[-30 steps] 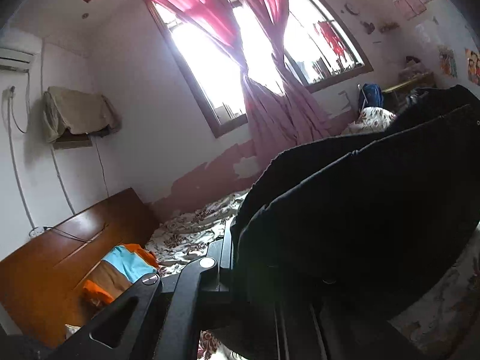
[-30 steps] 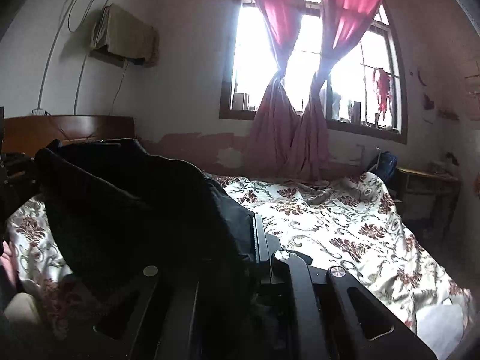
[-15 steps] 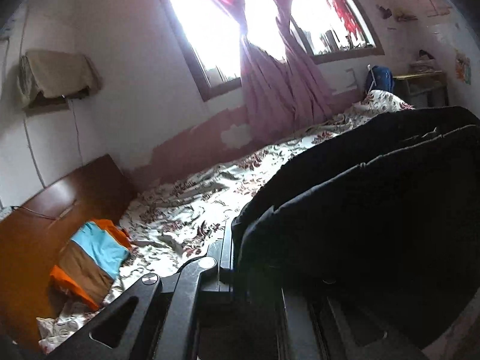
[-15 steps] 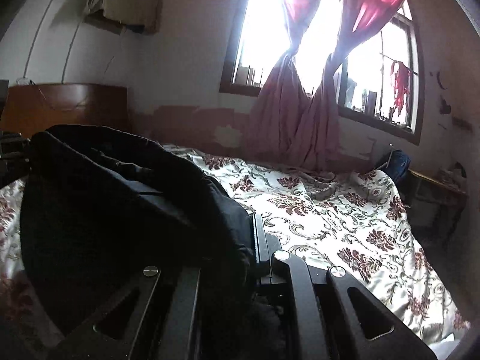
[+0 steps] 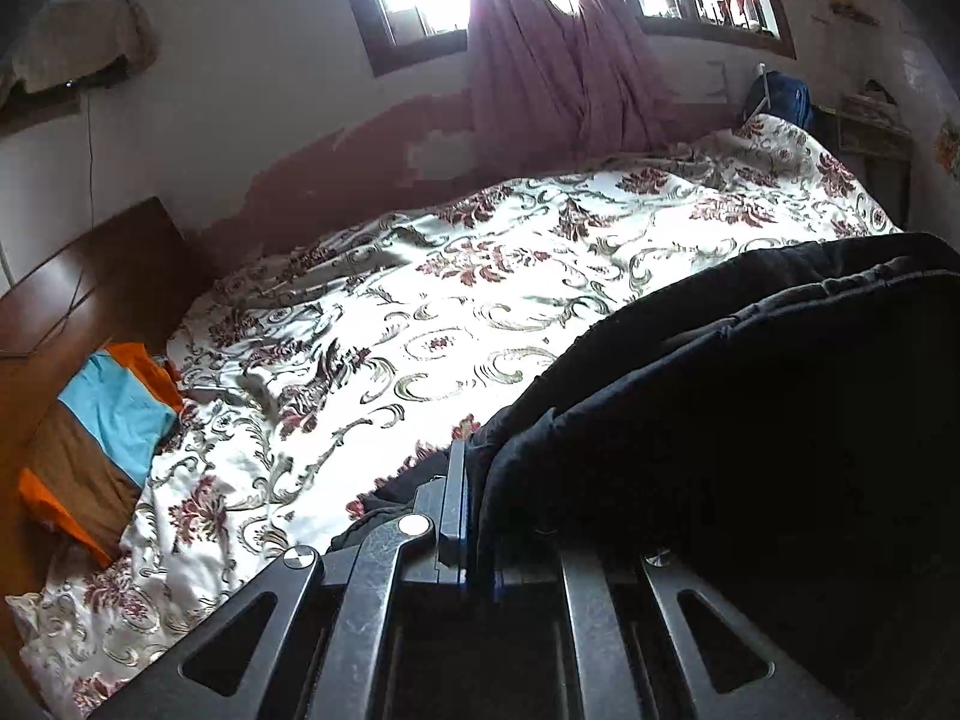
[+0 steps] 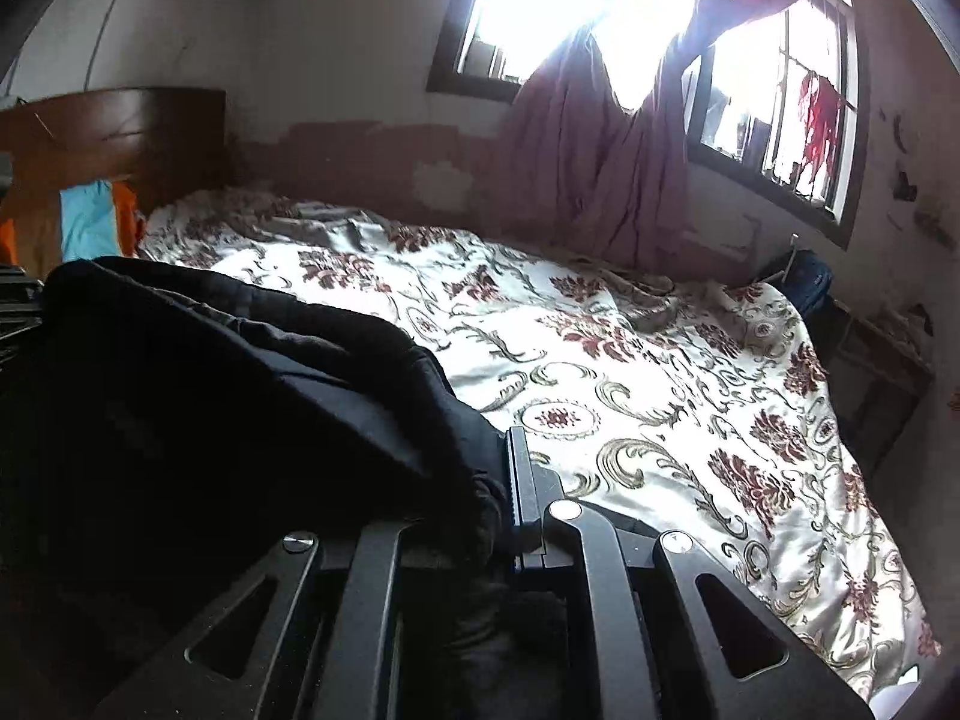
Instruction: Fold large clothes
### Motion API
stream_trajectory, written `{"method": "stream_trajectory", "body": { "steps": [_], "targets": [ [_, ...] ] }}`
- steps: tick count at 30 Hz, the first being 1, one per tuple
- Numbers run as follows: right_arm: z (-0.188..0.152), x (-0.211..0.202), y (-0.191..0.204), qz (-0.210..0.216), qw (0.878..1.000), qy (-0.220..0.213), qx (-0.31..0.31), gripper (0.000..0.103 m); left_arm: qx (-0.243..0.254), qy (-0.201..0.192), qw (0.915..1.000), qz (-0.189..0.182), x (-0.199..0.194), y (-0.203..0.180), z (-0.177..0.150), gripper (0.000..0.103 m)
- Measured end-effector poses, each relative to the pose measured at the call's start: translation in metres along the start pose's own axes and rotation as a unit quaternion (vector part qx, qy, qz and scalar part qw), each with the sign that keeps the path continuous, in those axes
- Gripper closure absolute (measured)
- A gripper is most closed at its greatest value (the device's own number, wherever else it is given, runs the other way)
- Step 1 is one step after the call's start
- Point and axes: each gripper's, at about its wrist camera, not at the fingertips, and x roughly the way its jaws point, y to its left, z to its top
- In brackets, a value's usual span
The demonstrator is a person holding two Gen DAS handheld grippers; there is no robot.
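Left gripper (image 5: 474,516): fingers nearly closed, black garment (image 5: 750,408) pinched between them at its edge. Fabric bunches over the right-hand finger and hides it; the left-hand finger (image 5: 453,498) shows as a thin dark plate.

Right gripper (image 6: 504,510): fingers close together, the same garment (image 6: 210,396) clamped between them. The jaws have just been opening a little, cloth between them all the while. Only the right-hand finger (image 6: 522,492) is visible; the other is under the fabric.

Garment: thick, black, stretched between the two grippers, doubled so that layered edges run across the top. It hangs just above the near part of the bed (image 5: 480,312). Whether its lower part touches the bedspread, cannot tell.

Bed: cream bedspread with dark red flowers and grey scrolls, wrinkled, lit from the window (image 6: 540,6). Wooden headboard (image 5: 90,288) at the left-hand end. A folded stack in orange, blue and brown (image 5: 96,438) lies against the headboard, well apart from the garment.

Beyond: pink curtains (image 6: 600,162) knotted at the window; wall paint patchy behind the bed. Blue bag (image 6: 807,276) beside the far corner of the bed.
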Motion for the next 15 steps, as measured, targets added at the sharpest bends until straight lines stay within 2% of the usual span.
{"method": "stream_trajectory", "body": {
  "steps": [2,4,6,8,10,11,12,14,15],
  "targets": [
    [0.000,0.005,0.001,0.000,1.000,0.016,0.002,0.088,0.000,0.005,1.0000,0.000,0.005,-0.002,-0.003,0.096],
    [0.000,0.008,0.000,0.001,1.000,0.026,0.010,0.079,-0.008,0.016,0.9998,-0.009,0.011,0.002,0.001,0.095],
    [-0.001,0.008,-0.005,-0.002,1.000,0.023,0.019,0.055,-0.020,0.023,0.9994,-0.018,0.015,0.007,0.005,0.094],
    [-0.002,0.001,-0.009,0.008,1.000,0.009,0.028,0.037,-0.027,0.027,0.9990,-0.024,0.017,0.010,0.006,0.093],
    [-0.001,-0.006,-0.011,0.009,0.999,-0.007,0.030,0.035,-0.032,0.028,0.9988,-0.023,0.016,0.012,0.008,0.082],
    [-0.001,-0.010,-0.011,0.011,0.999,-0.011,0.029,0.034,-0.035,0.024,0.9988,-0.023,0.015,0.014,0.009,0.063],
    [-0.002,-0.011,-0.012,0.013,0.999,-0.014,0.027,0.033,-0.044,0.012,0.9986,-0.027,0.009,0.018,0.009,0.033],
    [-0.004,-0.024,-0.011,0.015,0.999,-0.025,0.020,0.028,-0.061,-0.017,0.9975,-0.030,0.000,0.025,0.011,0.009],
    [-0.004,-0.027,-0.012,0.018,0.999,-0.029,0.018,0.024,-0.072,-0.029,0.9963,-0.036,-0.007,0.030,0.013,0.009]
  ]
}}
